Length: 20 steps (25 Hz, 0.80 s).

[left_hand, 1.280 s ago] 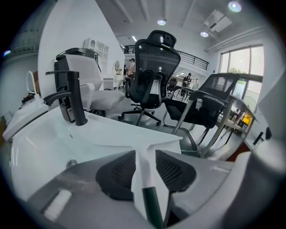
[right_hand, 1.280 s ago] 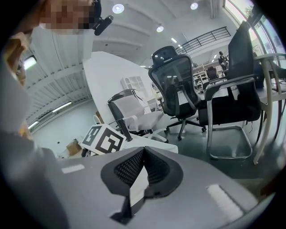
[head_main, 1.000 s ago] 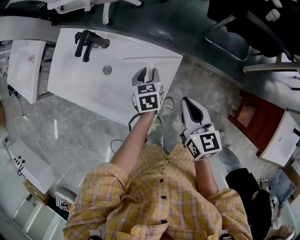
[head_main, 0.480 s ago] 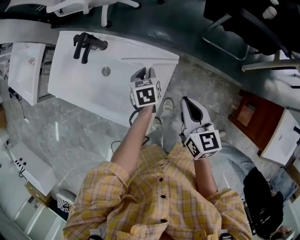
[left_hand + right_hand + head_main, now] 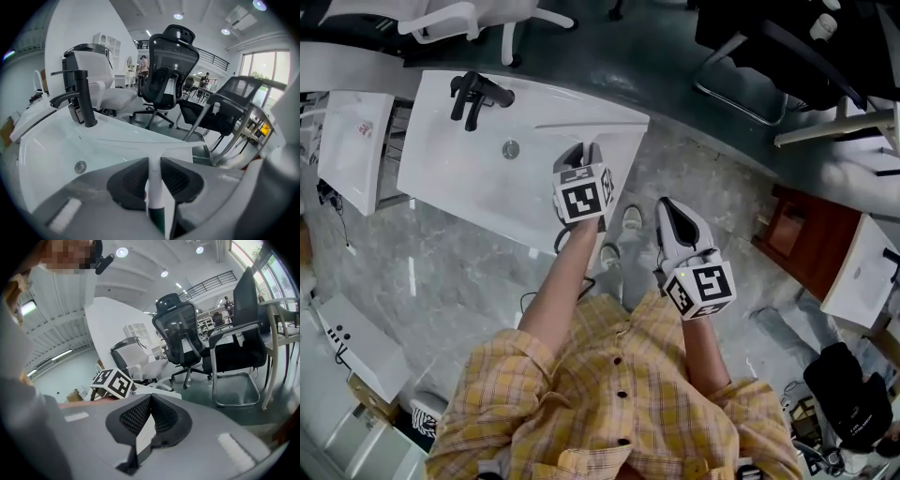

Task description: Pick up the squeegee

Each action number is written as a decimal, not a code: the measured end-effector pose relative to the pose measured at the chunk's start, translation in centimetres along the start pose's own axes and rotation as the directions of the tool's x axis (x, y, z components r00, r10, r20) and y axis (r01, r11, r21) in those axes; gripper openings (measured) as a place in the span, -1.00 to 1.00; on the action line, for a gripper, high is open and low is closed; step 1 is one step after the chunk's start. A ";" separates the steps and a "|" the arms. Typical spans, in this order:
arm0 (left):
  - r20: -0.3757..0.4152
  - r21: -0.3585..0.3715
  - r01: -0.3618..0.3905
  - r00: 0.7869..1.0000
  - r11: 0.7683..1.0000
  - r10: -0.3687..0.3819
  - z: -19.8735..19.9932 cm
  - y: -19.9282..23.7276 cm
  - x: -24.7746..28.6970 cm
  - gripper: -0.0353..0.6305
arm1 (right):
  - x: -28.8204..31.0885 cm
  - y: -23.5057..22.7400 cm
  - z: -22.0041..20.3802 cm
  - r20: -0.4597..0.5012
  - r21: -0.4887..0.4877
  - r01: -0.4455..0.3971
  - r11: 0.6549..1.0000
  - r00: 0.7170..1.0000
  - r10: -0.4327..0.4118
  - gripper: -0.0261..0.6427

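The squeegee is white and T-shaped; its blade lies across the right rim of the white sink. In the left gripper view its white handle, dark green lower down, runs up between the jaws to the blade. My left gripper is shut on that handle, both pads pressing its sides. My right gripper hangs over the floor to the right of the sink, shut, with nothing in it.
A black faucet and a drain sit in the sink. Office chairs stand behind it. A white cabinet is at the left, a red-brown box at the right on the marble floor.
My left gripper's jaws have drawn in onto the squeegee handle. Neither hand has shifted much; the right gripper is as before.
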<state>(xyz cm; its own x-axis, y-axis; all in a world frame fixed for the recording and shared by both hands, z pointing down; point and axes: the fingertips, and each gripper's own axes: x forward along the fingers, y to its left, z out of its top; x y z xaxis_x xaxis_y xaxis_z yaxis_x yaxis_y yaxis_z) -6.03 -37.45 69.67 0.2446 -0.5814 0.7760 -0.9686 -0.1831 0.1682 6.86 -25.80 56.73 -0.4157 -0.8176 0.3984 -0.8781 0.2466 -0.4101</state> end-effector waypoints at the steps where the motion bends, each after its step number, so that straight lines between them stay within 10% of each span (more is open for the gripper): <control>1: 0.008 0.002 0.002 1.000 1.000 -0.002 0.1 -0.1 -0.3 -0.62 | -0.2 0.1 0.1 0.005 -0.003 0.001 1.000 1.000 -0.001 -0.94; 20: 0.191 0.038 0.075 0.978 0.996 -0.081 1.1 -2.3 -11.5 -0.62 | -6.7 4.0 3.0 0.107 -0.086 0.021 0.996 0.994 -0.011 -0.94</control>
<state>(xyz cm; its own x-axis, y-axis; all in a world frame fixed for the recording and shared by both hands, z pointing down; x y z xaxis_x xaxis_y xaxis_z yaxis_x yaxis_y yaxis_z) -6.61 -31.19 59.68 0.3265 -0.7052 0.6294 -0.9450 -0.2561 0.2033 6.87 -20.87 49.95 -0.3779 -0.8713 0.3131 -0.9036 0.2734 -0.3299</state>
